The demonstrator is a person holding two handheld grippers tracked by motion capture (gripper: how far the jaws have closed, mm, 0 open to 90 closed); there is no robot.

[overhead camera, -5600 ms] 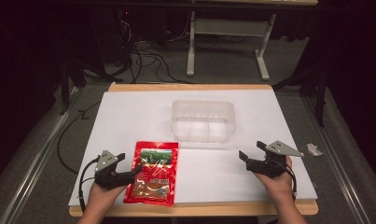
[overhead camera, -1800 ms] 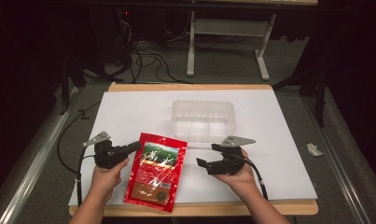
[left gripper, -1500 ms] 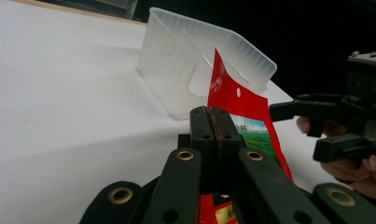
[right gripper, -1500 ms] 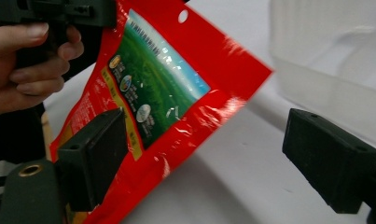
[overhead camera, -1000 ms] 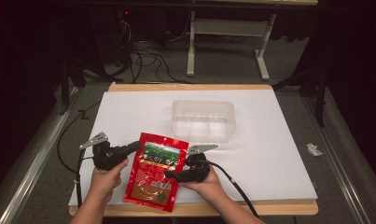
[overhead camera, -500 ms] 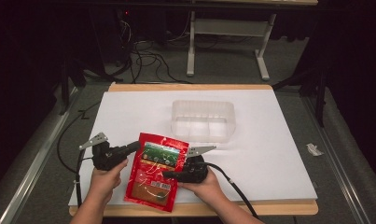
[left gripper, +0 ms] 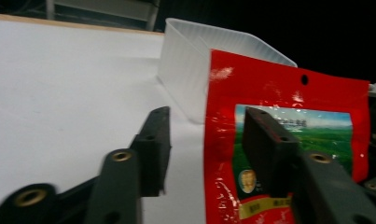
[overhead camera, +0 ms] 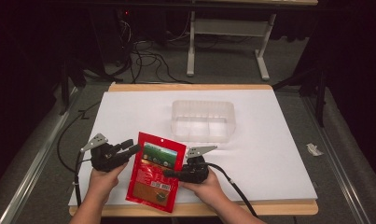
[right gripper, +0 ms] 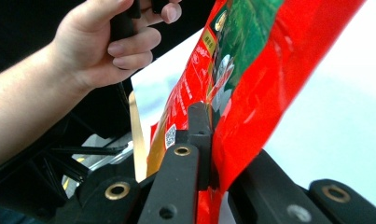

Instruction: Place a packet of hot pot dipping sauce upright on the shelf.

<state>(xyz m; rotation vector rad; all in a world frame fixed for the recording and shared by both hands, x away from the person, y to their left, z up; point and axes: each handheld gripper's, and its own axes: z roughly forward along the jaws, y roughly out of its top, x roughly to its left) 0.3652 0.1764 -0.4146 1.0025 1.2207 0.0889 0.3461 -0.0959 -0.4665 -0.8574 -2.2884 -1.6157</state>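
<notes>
High view, pouch: red pouch [overhead camera: 154,171] at the table's [overhead camera: 279,154] near edge, raised between both grippers.
Right gripper [right gripper: 209,149]: jaws clamped on pouch edge.
Left gripper [left gripper: 209,140]: jaws wide apart, straddling the pouch.
Risk: probable slip, since the glossy film is pinched at one edge.
Container: clear tub [overhead camera: 203,120] beyond, apparently empty.

table: white top [overhead camera: 279,154], wooden edge showing front and back | floor: grey, tangled black cables [overhead camera: 143,56] behind the table | white metal frame legs [overhead camera: 225,44] beyond | scrap of crumpled paper [overhead camera: 314,149] on floor, right of table
</notes>
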